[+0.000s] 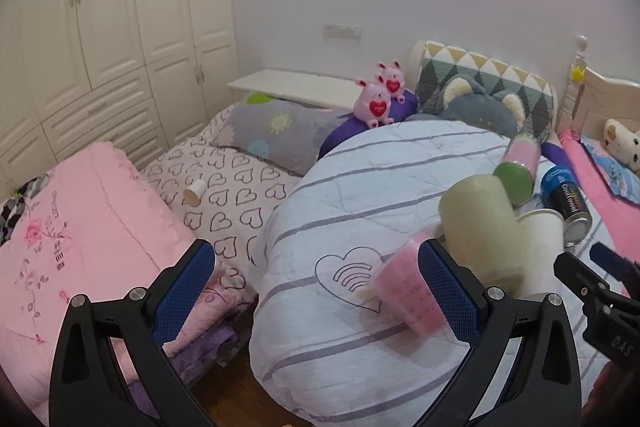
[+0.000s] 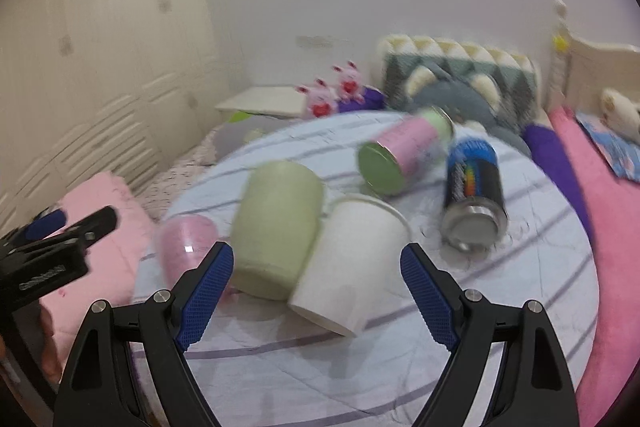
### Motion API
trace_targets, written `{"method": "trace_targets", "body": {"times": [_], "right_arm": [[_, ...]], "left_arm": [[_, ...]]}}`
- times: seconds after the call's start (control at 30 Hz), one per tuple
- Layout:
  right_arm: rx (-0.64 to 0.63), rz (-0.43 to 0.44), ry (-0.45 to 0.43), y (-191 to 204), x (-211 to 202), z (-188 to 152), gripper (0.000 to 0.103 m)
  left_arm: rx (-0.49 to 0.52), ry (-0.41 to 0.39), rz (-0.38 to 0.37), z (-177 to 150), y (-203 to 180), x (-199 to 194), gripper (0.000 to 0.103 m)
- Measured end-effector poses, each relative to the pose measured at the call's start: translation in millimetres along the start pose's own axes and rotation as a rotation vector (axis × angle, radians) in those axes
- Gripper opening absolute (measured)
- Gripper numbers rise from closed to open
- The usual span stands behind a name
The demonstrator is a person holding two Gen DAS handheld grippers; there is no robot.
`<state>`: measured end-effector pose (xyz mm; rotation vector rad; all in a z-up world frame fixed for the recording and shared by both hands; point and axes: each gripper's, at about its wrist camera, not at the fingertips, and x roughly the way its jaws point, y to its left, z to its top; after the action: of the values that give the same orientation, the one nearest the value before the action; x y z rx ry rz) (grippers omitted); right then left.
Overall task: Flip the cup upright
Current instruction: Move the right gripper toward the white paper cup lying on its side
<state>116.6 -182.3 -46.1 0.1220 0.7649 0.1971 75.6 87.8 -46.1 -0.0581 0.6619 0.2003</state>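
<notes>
Three cups lie on their sides on a striped round quilt (image 2: 360, 367): a pink translucent cup (image 2: 186, 247), a pale green cup (image 2: 276, 223) and a white paper cup (image 2: 348, 259), side by side and touching. My right gripper (image 2: 316, 291) is open and empty, just in front of the green and white cups. My left gripper (image 1: 316, 291) is open and empty; the pink cup (image 1: 408, 291) lies against its right finger (image 1: 448, 291). The green cup (image 1: 480, 223) and white cup (image 1: 540, 247) sit beyond it. The right gripper's tip (image 1: 600, 279) shows at the left wrist view's right edge.
A pink-and-green can (image 2: 404, 151) and a blue-black can (image 2: 474, 191) lie on the quilt behind the cups. A small paper cup (image 1: 195, 192) lies on the heart-print sheet. A folded pink quilt (image 1: 80, 239), plush toys (image 1: 380, 99), pillows and a wardrobe (image 1: 100, 27) surround the bed.
</notes>
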Motion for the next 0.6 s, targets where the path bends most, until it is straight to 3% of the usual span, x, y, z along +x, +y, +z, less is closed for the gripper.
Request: {"method": "trace_targets", "body": {"times": [0.53, 0.57, 0.6], "right_arm": [[0.150, -0.011, 0.149, -25, 38, -23, 0.086], [0.154, -0.012, 0.144, -26, 38, -23, 0.084], [0.149, -0.018, 0.137, -26, 38, -22, 0.072]], "left_arm": [[0.042, 0.032, -0.049, -10, -16, 5, 0.103], [0.047, 0.033, -0.051, -10, -18, 5, 0.103], [0.054, 0.036, -0.057, -11, -21, 5, 0.103]]}}
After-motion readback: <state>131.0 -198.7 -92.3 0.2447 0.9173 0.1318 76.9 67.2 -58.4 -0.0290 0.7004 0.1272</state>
